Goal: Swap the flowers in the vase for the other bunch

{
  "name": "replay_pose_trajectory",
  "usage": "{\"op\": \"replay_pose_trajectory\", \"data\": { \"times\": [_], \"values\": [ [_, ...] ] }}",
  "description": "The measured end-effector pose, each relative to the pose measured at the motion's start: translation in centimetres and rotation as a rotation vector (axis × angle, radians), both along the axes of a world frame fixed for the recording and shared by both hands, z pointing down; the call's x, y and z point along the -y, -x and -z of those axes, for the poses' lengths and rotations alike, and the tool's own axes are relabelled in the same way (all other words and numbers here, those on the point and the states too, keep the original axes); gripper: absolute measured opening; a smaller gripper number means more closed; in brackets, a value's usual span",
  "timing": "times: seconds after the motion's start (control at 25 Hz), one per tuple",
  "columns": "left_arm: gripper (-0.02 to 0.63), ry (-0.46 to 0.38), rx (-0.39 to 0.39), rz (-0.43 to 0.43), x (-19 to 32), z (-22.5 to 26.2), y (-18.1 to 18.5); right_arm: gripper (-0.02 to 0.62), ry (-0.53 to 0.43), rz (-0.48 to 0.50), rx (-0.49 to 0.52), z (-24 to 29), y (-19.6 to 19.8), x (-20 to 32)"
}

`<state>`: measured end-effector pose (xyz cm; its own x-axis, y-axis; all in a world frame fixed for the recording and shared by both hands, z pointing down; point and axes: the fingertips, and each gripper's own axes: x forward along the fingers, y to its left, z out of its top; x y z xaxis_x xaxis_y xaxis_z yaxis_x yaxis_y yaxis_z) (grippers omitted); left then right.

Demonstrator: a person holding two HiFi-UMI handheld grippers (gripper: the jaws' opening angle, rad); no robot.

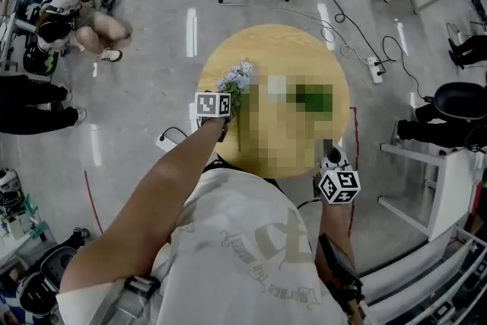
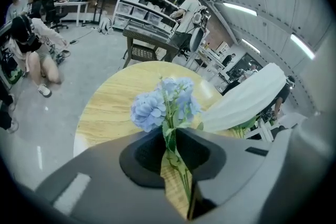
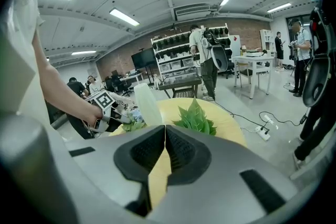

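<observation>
Flowers (image 2: 163, 105), blue, pinched by their green stems in the left claw (image 2: 169, 140). Claw narrow, both sides pressing on the stems. Blooms pointing away from the claw, out over the round yellow tabletop (image 2: 107, 105).

From the head view: flowers (image 1: 237, 77) at the left side of the tabletop (image 1: 266, 46), with the left claw (image 1: 225, 118) just below them, reaching in from the near edge. Cannot tell whether the blooms touch the wood or hang just above it.

Vase (image 3: 147, 105), white and tall, near the middle of the tabletop (image 3: 228, 120), just beside the flowers. Looks tilted in the left gripper view and nearly straight in the right gripper view; cannot tell which is true.

Green bunch (image 3: 195, 119), all pointed leaves, to the right of the vase and near it.

Right claw (image 3: 164, 139) shut tight, holding nothing, aimed across the tabletop at the vase and the green bunch. In the head view, right claw (image 1: 330, 156) at the near right edge.

Far off to the left, on the grey floor (image 1: 152, 87), a crouching person (image 1: 76, 23).
</observation>
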<state>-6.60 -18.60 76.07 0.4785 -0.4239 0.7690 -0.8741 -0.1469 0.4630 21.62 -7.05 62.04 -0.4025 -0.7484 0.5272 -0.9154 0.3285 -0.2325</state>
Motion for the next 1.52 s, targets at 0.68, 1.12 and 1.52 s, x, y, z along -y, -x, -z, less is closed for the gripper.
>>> {"op": "replay_pose_trajectory", "data": {
  "times": [0.68,1.12,1.52],
  "values": [
    [0.023,-0.07,-0.16,0.079,-0.6,2.4,0.7,0.008,-0.009,0.018,0.015,-0.5,0.7,0.6],
    [0.021,-0.165,-0.234,0.135,-0.7,5.6,2.0,0.008,-0.025,0.05,0.023,-0.2,1.9,0.6],
    [0.021,-0.269,-0.3,0.187,0.0,10.3,3.0,0.008,-0.054,0.083,0.031,0.9,3.0,0.9]
  ]
}}
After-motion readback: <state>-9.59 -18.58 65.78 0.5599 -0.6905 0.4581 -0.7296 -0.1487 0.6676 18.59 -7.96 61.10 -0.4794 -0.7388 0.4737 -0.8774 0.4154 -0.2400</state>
